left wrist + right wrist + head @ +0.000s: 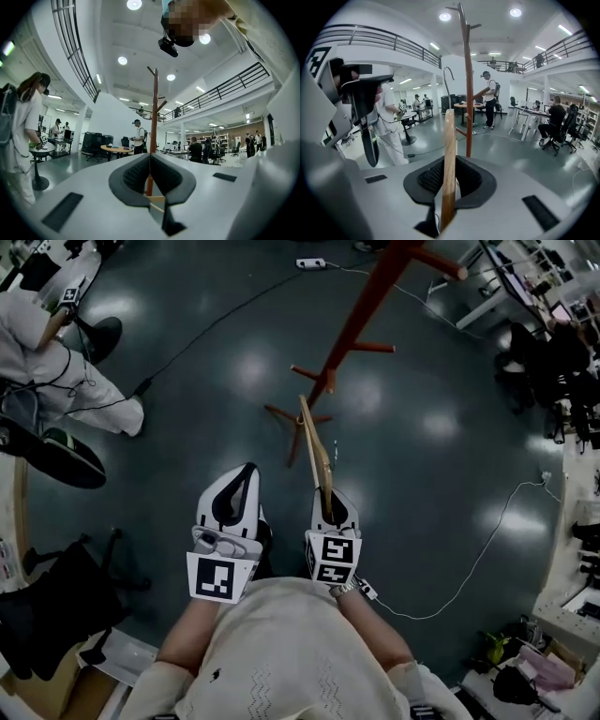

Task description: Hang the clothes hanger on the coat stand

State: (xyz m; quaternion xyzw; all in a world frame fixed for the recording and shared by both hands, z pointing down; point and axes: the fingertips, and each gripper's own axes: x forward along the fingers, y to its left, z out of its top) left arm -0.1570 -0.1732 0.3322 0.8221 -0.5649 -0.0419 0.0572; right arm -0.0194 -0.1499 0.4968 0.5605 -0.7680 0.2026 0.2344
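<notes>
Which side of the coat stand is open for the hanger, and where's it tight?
Bare floor lies right of the coat stand, up to the white cable, and left of it, up to the black cable. Crowded: the person far left, desks far right, and the stand's feet by the hanger.

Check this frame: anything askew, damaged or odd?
Nothing stands out. The right gripper is shut on the wooden hanger, the left gripper is shut and empty, and the coat stand is upright ahead of both.
</notes>
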